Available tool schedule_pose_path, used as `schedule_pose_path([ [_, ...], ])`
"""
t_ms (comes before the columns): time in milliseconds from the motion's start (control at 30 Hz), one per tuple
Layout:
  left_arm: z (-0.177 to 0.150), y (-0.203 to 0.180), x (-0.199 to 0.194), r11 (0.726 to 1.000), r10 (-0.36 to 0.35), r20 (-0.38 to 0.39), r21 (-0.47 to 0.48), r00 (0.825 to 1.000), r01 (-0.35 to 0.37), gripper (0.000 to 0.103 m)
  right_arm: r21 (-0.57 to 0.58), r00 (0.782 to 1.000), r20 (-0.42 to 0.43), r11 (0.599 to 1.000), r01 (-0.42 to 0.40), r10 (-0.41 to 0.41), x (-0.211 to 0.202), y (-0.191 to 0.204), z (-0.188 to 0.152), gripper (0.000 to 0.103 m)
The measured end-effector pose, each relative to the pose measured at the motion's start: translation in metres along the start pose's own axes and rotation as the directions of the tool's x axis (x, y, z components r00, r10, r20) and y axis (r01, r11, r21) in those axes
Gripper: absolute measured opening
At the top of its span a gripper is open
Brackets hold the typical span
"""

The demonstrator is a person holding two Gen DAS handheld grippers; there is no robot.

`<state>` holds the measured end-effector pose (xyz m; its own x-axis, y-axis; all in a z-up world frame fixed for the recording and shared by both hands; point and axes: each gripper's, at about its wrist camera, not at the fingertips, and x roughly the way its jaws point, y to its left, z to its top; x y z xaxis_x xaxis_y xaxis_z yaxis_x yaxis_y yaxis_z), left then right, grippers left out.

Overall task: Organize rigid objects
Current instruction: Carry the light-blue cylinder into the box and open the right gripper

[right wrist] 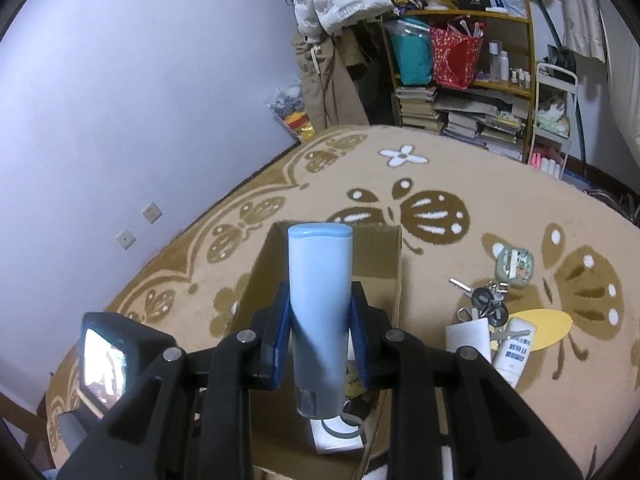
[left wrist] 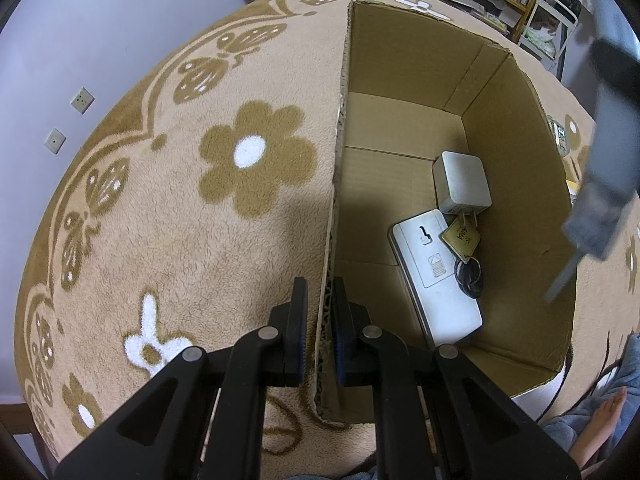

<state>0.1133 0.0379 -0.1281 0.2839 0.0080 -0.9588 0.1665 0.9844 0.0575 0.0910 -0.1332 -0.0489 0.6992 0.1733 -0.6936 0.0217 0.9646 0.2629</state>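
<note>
The light-blue tube (right wrist: 320,316) is clamped between the blue pads of the right gripper (right wrist: 320,332), held above the open cardboard box (left wrist: 516,184) with its capped end pointing away from the camera. From the left wrist view the same tube appears blurred over the box's right wall.

Inside the box, on its floor, lie a white square charger (left wrist: 462,182), a flat white rectangular device (left wrist: 436,276), a tan tag (left wrist: 460,238) touching both, and a coil of black cord (left wrist: 469,274) resting on the device.

The left gripper (left wrist: 320,316) is pinched on the box's left wall, one finger outside and one inside the corrugated edge.

To the right of the box, on the floral blanket (right wrist: 440,184), sit a bunch of keys (right wrist: 486,300), a small patterned case (right wrist: 514,264), a white paper roll (right wrist: 468,338), a white labelled tube (right wrist: 514,354) and a yellow card (right wrist: 548,326). Beyond the box, a cluttered shelf (right wrist: 472,80) stands against the wall.
</note>
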Motion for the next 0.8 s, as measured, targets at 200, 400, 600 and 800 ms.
schedule_pose_path([
  [200,0.0,0.0,0.0,1.0,0.0,0.0,0.001,1.0,0.0,0.011,0.01,0.995,-0.101,1.0,0.018,-0.017,0.034,-0.007,-0.018,0.029],
  [400,0.0,0.0,0.0,1.0,-0.001,0.0,0.001,1.0,0.001,0.011,-0.002,0.985,-0.168,0.999,0.04,-0.039,0.063,-0.011,-0.033,0.029],
  [600,0.0,0.0,0.0,1.0,-0.007,-0.002,0.0,1.0,0.007,0.011,-0.051,0.983,-0.179,0.998,0.022,-0.031,0.07,-0.005,-0.037,0.029],
  [800,0.0,-0.001,0.0,1.0,0.003,0.001,0.003,1.0,-0.003,0.011,-0.051,0.992,-0.128,0.999,0.001,-0.007,0.055,-0.002,-0.032,0.032],
])
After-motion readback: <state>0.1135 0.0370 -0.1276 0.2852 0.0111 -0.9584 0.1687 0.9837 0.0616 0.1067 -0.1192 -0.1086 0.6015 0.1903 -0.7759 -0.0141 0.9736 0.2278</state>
